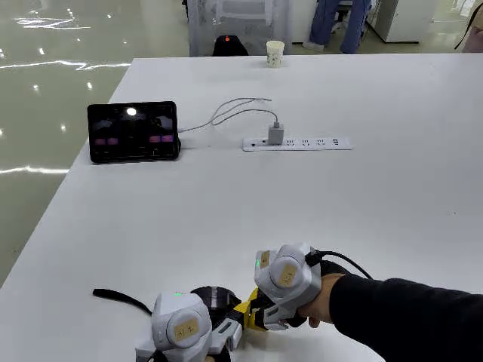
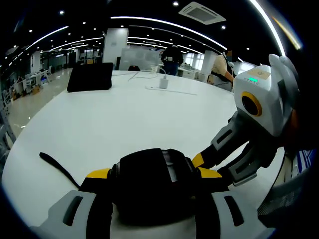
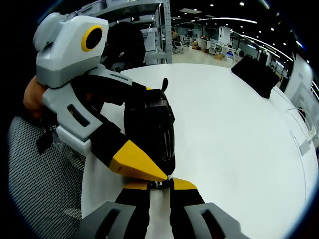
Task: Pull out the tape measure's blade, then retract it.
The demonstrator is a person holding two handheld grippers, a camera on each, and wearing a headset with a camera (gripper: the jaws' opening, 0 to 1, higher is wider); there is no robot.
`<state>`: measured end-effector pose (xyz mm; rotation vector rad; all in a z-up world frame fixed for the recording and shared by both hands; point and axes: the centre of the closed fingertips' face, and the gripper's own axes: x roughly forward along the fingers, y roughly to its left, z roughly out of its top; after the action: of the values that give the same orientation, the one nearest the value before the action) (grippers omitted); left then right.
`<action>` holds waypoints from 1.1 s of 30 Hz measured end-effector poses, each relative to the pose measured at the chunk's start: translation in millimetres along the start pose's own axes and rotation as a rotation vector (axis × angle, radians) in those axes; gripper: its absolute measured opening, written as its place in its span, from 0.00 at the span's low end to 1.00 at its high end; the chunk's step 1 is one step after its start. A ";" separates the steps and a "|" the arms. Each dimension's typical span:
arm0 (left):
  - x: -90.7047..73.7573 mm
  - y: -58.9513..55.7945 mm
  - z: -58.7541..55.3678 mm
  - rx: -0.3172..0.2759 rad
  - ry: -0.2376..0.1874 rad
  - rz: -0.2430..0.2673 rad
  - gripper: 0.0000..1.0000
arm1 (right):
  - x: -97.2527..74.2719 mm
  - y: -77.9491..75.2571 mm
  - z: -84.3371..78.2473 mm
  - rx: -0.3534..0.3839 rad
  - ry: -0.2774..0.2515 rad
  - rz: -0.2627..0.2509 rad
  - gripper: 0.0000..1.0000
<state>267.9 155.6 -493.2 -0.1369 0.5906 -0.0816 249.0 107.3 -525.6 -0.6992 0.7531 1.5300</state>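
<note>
Left gripper [image 2: 153, 175] jaws spread around the black tape measure [image 2: 149, 194], clamping it; right gripper [image 3: 160, 186] jaws nearly together, pinching its blade tip [image 3: 159, 183]

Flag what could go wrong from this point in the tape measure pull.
1. The right gripper pinches only the small blade tip between its yellow fingertips. That hold looks thin, so it may slip and let the blade snap back.
2. The left gripper clamps the tape measure close to the near edge of the table. A hard pull or a loosened clamp could drag the case off the edge.
</note>
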 end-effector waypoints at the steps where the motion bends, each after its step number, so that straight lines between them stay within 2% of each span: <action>1: 0.0 0.1 0.1 0.000 0.000 0.000 0.61 | -0.1 -0.2 0.0 0.004 -0.003 0.002 0.11; 21: 1.2 0.8 1.4 0.000 -0.009 0.003 0.63 | 0.9 -1.1 1.1 0.000 -0.010 -0.010 0.12; 30: 0.3 0.6 -0.3 0.011 0.012 0.001 0.64 | 1.2 -3.1 0.6 0.003 -0.014 -0.040 0.14; 33: -0.4 1.0 -2.9 -0.009 0.029 -0.017 0.63 | 0.1 -3.3 -0.9 0.019 -0.010 -0.049 0.15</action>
<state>266.0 156.3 -495.5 -0.1499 0.6193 -0.0972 252.3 106.8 -526.5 -0.6910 0.7367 1.4792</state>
